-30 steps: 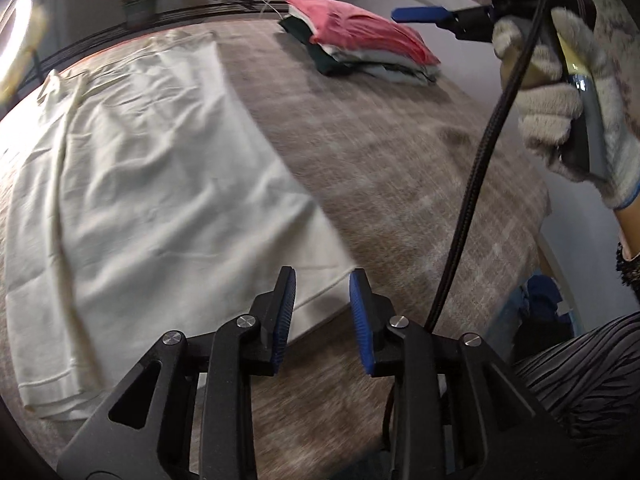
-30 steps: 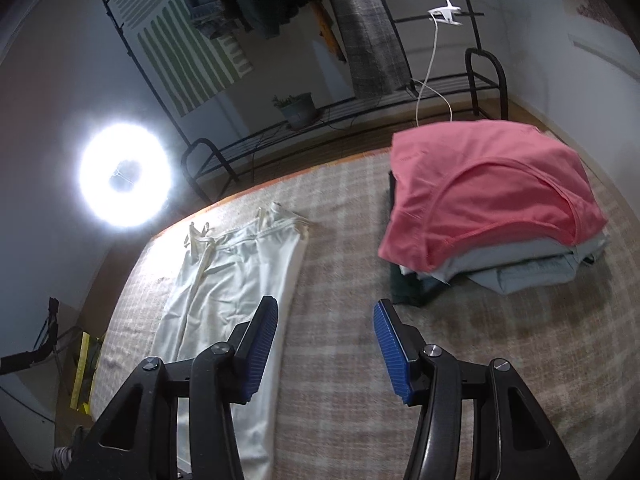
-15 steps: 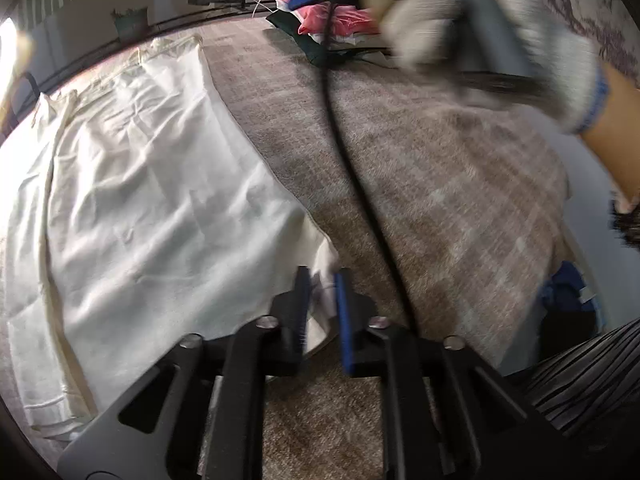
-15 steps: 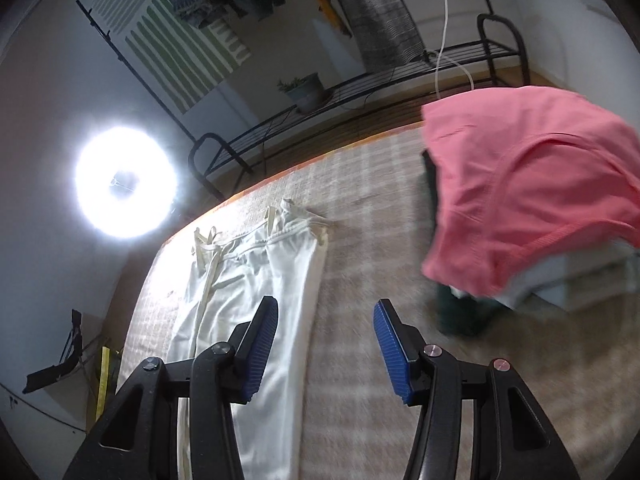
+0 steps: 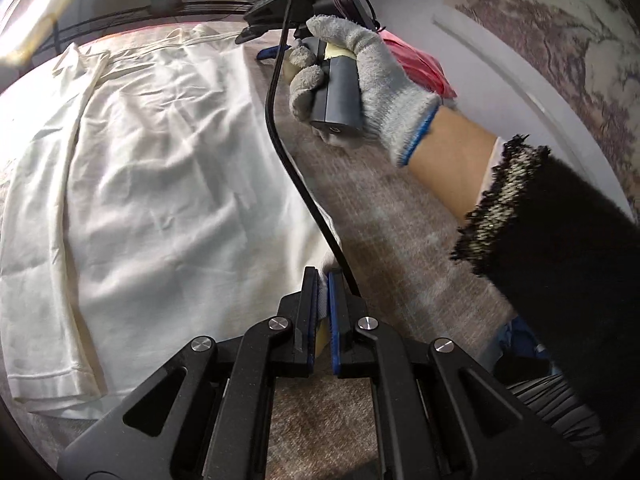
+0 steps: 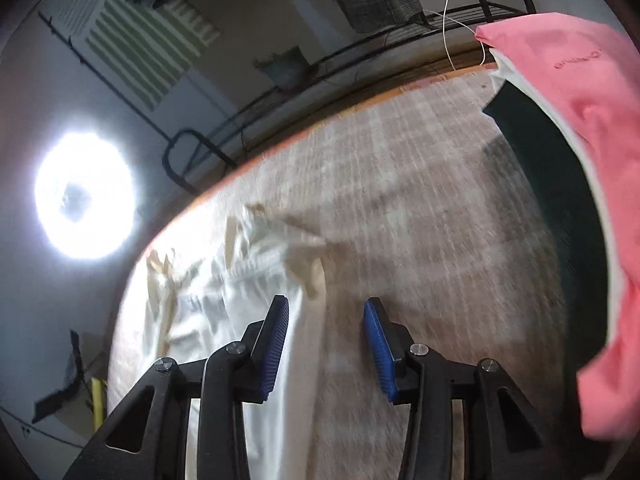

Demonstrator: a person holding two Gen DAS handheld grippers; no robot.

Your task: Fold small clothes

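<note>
In the left wrist view, the white garment (image 5: 160, 184) lies spread flat on the plaid cloth-covered table (image 5: 400, 248), its hemmed edge toward the camera and its strings at the far end. The left gripper (image 5: 323, 300) is pressed together on the garment's near right corner, with a small bit of white fabric showing between its blue pads. Beyond that corner, the gloved right hand (image 5: 368, 80) holds the other tool above the garment's right edge, and a black cable (image 5: 288, 160) runs from it back toward the corner. A pink garment (image 5: 420, 68) peeks out behind the hand, off to the right of the white one.

In the right wrist view, the right gripper (image 6: 326, 344) is spread wide with nothing between its pads, hanging over the white garment's right edge, a little short of the far corner where the waistband (image 6: 276, 248) and strings bunch up. The picture is blurred. To the right of the white garment sits a pile of folded clothes (image 6: 572, 184), pink on top of white and dark green.

The step in hand looks like taking hold of the right side for the first fold: one corner is pinched, the other not yet. Next, the right gripper probably needs to drop onto the far right corner and close there, then both carry that edge across to the left.
</note>
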